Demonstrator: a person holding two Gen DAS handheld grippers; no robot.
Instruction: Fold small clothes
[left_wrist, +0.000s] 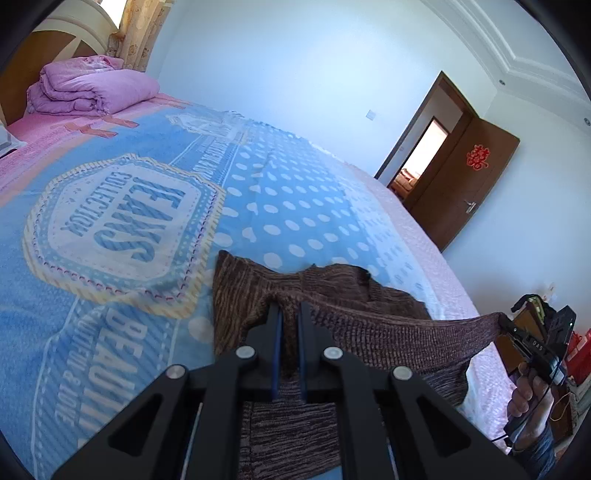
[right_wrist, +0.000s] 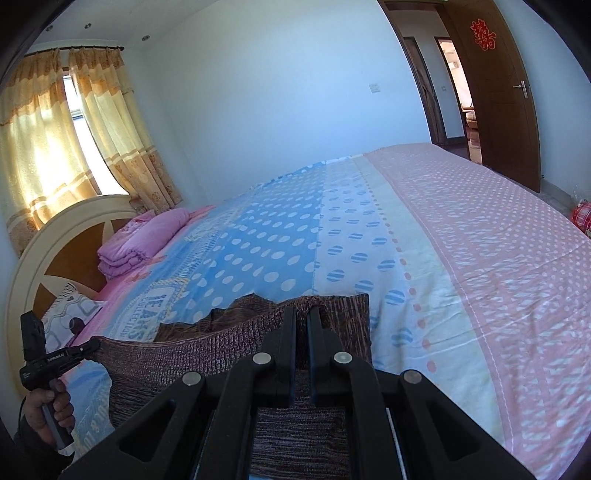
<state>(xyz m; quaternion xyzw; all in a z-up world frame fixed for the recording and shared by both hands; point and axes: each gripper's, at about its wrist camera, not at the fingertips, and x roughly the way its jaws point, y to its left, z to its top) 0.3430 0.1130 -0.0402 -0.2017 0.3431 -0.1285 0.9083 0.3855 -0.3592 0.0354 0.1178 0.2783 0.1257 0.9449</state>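
1 brown knit garment (left_wrist: 369, 325) hangs above the bed (left_wrist: 110, 295), pinched by 2 grippers: left gripper (left_wrist: 289, 314), right gripper (right_wrist: 301, 317).

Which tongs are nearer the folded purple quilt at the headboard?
Left. The left tongs grip the brown knit garment on the side toward the quilt; the right tongs grip its foot-side end.

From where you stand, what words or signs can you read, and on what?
"JEANS COLLECTION": badge on the bedsheet.
"BEAUTIFUL & LOVE": same bedsheet, partly cut off.
"DAS": right gripper.
Red double-happiness sign: door.
Left gripper label: too small.
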